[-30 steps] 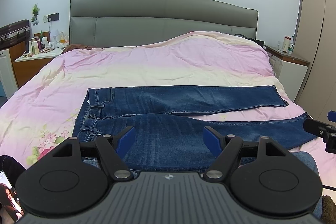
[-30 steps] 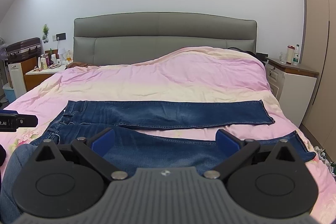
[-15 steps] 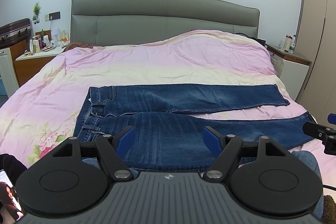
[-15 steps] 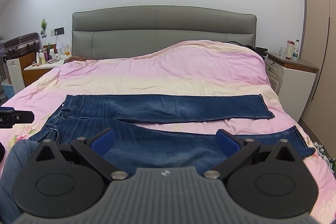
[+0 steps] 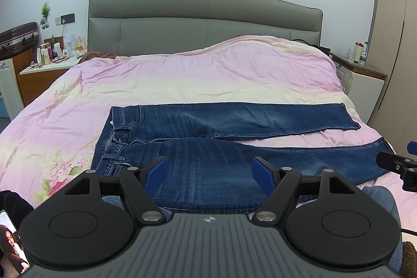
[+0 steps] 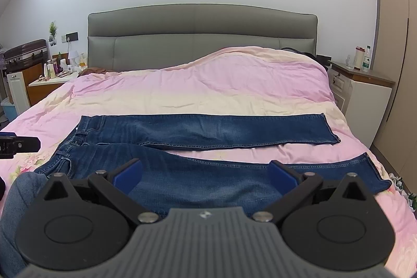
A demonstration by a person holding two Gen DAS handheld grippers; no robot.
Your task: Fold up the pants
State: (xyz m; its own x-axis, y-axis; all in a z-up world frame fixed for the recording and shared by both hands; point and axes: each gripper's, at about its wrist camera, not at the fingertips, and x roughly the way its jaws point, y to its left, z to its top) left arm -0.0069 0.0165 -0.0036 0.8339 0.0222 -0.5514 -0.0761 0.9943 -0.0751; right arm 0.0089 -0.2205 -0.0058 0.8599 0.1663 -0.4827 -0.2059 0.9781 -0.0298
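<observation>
Blue jeans [image 5: 234, 145] lie flat on the pink bedspread [image 5: 182, 80], waistband to the left, both legs spread to the right in a narrow V. They also show in the right wrist view [image 6: 208, 147]. My left gripper [image 5: 209, 172] is open and empty, above the near leg close to the waist. My right gripper [image 6: 206, 173] is open and empty, above the near leg further right. The right gripper's tip shows at the right edge of the left wrist view [image 5: 398, 166]; the left gripper's tip shows at the left edge of the right wrist view [image 6: 18, 145].
A grey padded headboard [image 5: 203, 22] stands at the back. A nightstand with bottles [image 5: 47, 61] is at the left, another nightstand [image 6: 365, 85] at the right. A wardrobe [image 5: 398, 43] is at the far right. A phone [image 5: 10, 246] and denim-clad knees [image 6: 15, 199] are near me.
Both grippers have shifted slightly; the jeans appear a little higher and closer in the right wrist view. The jeans lie as before. Both grippers stay open.
</observation>
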